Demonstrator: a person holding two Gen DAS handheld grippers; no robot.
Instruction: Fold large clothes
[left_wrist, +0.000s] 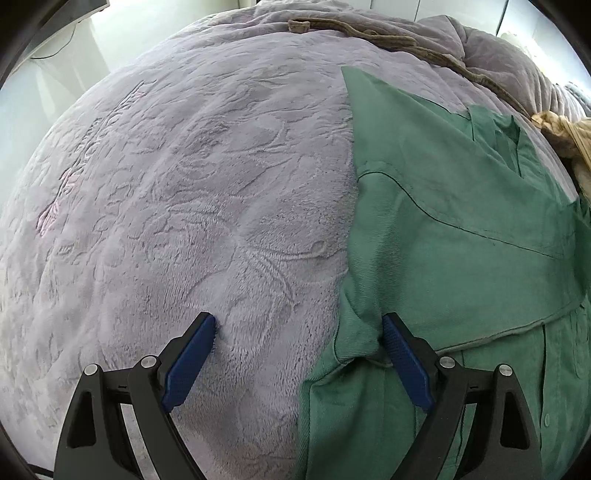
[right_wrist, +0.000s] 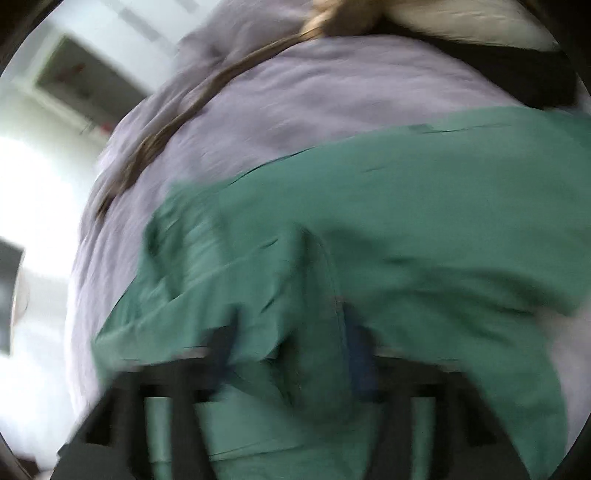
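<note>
Green garment (left_wrist: 461, 229) lying on lilac blanket (left_wrist: 184, 184), filling right half of frame. Left gripper (left_wrist: 299, 325) standing wide, straddling garment's left edge. Right gripper (right_wrist: 291, 343), blurred, spread apart over green folds, lower centre.

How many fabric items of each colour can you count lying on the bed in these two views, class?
Green: 1, the green shirt
Lilac: 1, the lilac plush blanket
Brown: 1, the brown fabric strip
Tan: 1, the tan bundled cloth, partly out of view
Total: 4
</note>
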